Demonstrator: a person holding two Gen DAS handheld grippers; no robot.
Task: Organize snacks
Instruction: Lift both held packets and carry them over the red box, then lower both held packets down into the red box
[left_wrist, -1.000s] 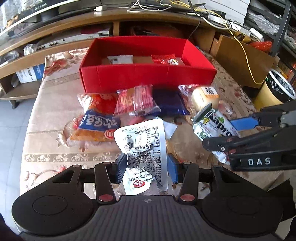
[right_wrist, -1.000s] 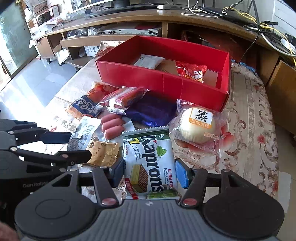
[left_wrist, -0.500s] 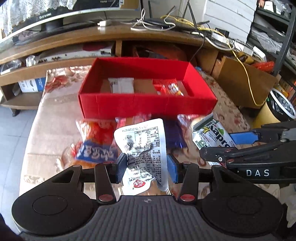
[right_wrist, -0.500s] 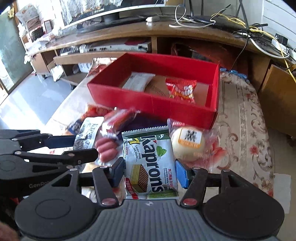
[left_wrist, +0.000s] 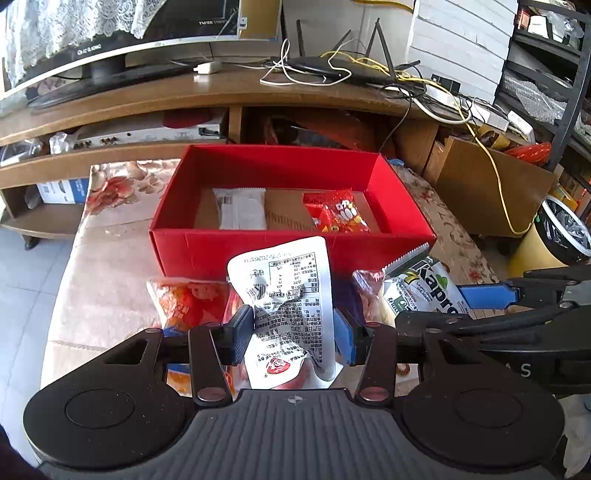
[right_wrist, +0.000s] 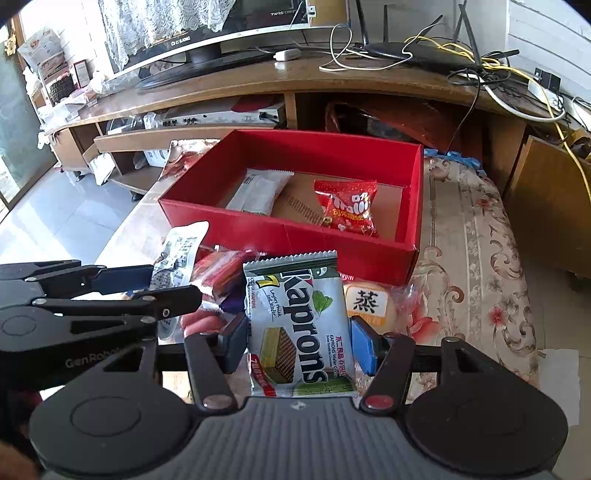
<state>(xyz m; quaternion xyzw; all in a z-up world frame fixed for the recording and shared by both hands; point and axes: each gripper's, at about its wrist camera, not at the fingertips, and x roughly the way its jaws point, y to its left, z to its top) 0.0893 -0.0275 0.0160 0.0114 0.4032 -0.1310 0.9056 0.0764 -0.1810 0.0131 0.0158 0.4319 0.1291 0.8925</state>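
The white snack pouch (left_wrist: 291, 295) with black printed text is pinched at its two side edges by the left gripper (left_wrist: 293, 334) and stands upright between the blue pads, in the air in front of the red box (left_wrist: 258, 251). The Kaprons wafer pack (right_wrist: 297, 325) is held in the same way by the right gripper (right_wrist: 299, 341), its jaws pressed on both sides of the pack, a little before the near wall of the box.

The red box is open at the top and sits on a table with a flowered cloth (right_wrist: 476, 258). Inside it lie two things – a white packet (right_wrist: 260, 190) toward the left and a red candy bag (right_wrist: 349, 208) toward the right, apart from each other on the cardboard bottom.

Between the grippers and the box more snacks lie on the cloth: an orange bag (left_wrist: 184, 302), a pack of sausages (right_wrist: 221, 273) and a round bun in clear wrap (right_wrist: 369, 302) – this one just right of the wafer pack.

Behind the box stands a wooden TV bench (left_wrist: 221, 96) with cables on it.
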